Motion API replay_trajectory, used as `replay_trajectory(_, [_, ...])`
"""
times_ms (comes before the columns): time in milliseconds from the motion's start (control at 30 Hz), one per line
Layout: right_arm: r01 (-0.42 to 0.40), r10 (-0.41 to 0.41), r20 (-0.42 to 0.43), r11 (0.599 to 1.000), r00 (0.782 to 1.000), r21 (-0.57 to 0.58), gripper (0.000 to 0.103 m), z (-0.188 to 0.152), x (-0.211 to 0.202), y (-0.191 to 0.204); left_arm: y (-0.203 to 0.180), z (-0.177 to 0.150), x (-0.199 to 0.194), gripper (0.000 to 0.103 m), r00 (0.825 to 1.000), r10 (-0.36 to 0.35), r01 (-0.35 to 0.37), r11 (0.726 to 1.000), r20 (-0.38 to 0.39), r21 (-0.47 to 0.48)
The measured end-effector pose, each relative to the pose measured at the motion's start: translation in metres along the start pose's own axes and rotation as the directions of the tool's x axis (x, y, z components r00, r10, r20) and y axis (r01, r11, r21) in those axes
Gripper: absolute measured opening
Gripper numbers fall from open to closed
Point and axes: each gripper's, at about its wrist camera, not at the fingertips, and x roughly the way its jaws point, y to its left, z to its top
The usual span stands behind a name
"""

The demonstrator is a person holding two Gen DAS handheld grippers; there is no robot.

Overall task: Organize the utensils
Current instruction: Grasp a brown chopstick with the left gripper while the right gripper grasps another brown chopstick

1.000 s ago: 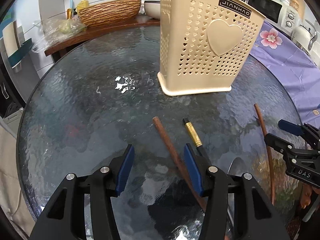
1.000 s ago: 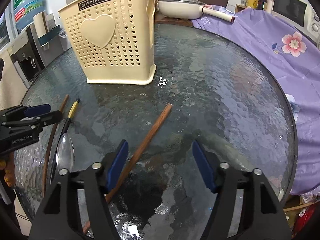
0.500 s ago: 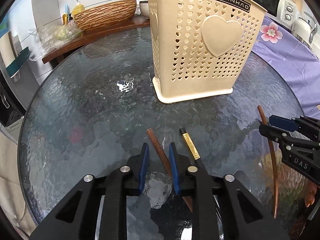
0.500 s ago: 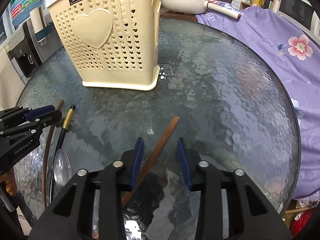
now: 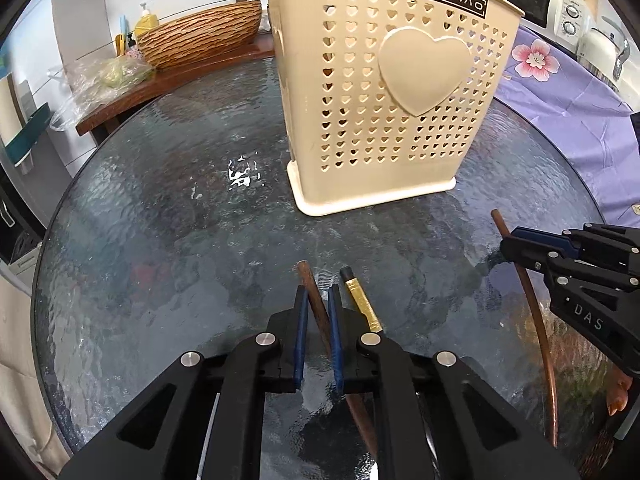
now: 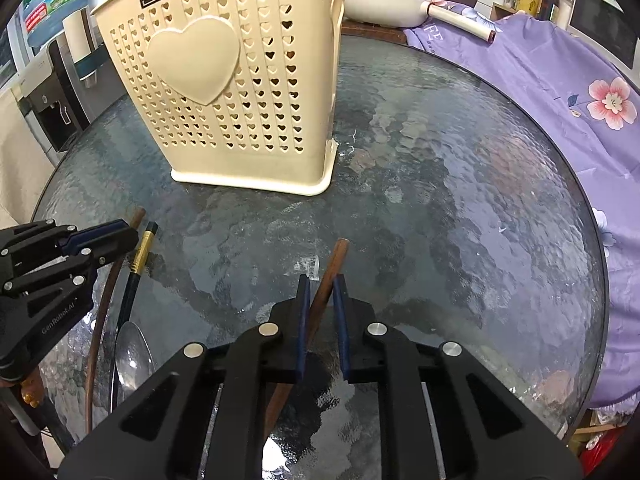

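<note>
With each gripper's fingers (image 5: 299, 320) pinching a chopstick (image 5: 310, 288) end at lower centre, either stick could pivot and slip.

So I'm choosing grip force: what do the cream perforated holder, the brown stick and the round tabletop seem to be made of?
Cream perforated holder: probably matte moulded plastic, given its heart-shaped cutouts. Brown stick: likely wood, dull reddish-brown. Round tabletop: textured glass, glossy and rippled with reflections.
</note>
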Motion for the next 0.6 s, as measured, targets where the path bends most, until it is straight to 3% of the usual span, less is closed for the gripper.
replay_trajectory(600, [-0.037, 0.036, 0.027, 0.999, 0.999, 0.024, 0.007, 0.0086, -0.0005, -0.0061, -0.0027, 0.0079, 0.0006, 0.006, 1.000, -0.005, 0.005, 1.000, 0.008, -0.012])
